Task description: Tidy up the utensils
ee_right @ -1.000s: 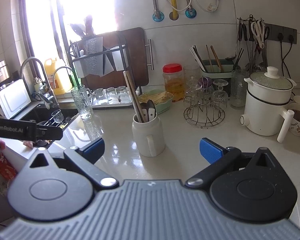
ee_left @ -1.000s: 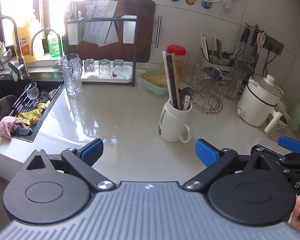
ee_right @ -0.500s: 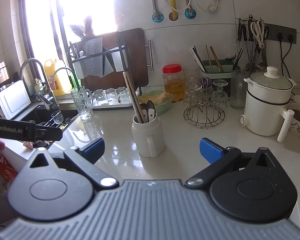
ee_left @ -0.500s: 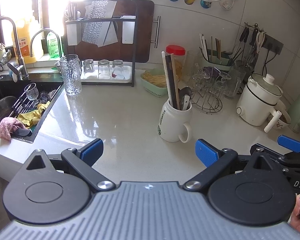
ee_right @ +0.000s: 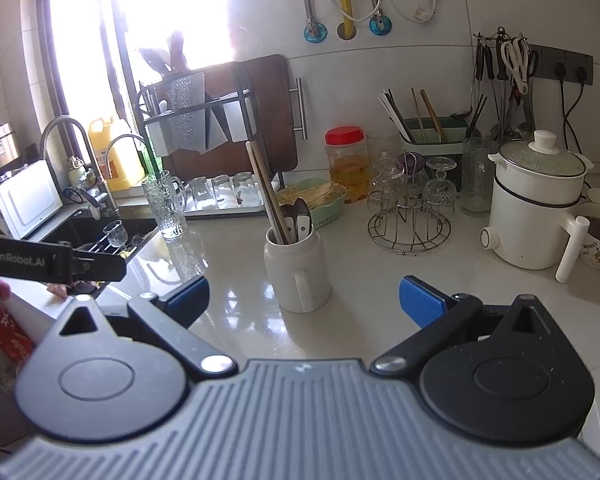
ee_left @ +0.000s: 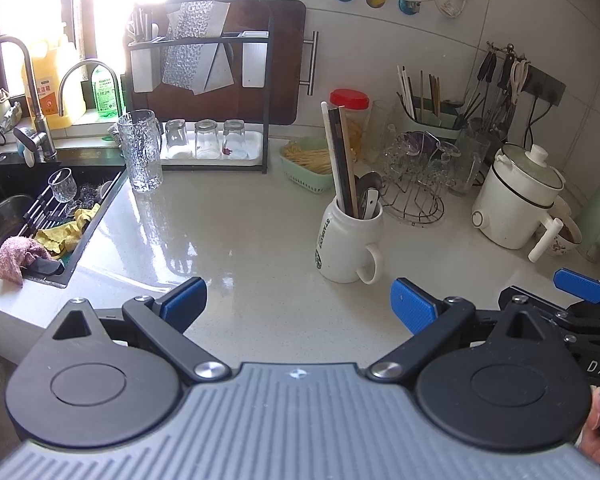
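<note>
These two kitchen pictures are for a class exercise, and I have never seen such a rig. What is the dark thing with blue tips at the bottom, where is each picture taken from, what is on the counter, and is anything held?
No robot here: a person holds a two-finger gripper in each hand, each with a camera looking forward along its fingers. One picture looks over the left gripper, the other over the right gripper. The blue tips are finger pads. Both grippers are open and hold nothing.

On the counter stands a white mug holding chopsticks and spoons. Behind it are a green basket, a red-lidded jar, a wire rack of glasses, and a white pot to the right. A sink lies to the left, a tall glass beside it.
</note>
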Motion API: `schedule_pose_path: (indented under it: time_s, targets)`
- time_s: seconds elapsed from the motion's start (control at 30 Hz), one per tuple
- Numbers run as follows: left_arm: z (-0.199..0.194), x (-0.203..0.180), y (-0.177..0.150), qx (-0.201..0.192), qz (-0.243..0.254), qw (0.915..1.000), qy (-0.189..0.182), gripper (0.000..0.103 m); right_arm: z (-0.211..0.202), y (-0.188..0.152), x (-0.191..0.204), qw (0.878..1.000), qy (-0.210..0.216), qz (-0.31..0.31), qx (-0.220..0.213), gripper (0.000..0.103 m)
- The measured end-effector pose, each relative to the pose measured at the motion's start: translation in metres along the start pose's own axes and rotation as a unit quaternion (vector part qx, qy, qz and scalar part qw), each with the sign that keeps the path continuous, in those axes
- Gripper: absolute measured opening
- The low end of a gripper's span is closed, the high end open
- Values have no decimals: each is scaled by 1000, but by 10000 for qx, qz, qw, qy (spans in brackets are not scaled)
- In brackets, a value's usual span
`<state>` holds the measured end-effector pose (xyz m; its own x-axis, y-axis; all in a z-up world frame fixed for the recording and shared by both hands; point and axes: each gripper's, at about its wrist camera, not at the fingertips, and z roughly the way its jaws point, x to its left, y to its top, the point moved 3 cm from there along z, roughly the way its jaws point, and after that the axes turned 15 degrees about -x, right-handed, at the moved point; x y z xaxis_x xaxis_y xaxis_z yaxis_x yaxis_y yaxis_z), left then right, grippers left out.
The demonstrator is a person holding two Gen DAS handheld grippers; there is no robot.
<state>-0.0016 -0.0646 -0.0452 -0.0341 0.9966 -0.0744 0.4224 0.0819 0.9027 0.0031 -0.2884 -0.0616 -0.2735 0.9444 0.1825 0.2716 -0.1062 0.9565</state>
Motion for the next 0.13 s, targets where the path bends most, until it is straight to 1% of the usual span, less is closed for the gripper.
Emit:
schedule_pose_path:
  time_s: [0.13]
  targets:
    - [0, 0, 0, -4, 14, 10000, -1, 100, 0, 0, 1, 10000, -5, 6, -6, 103]
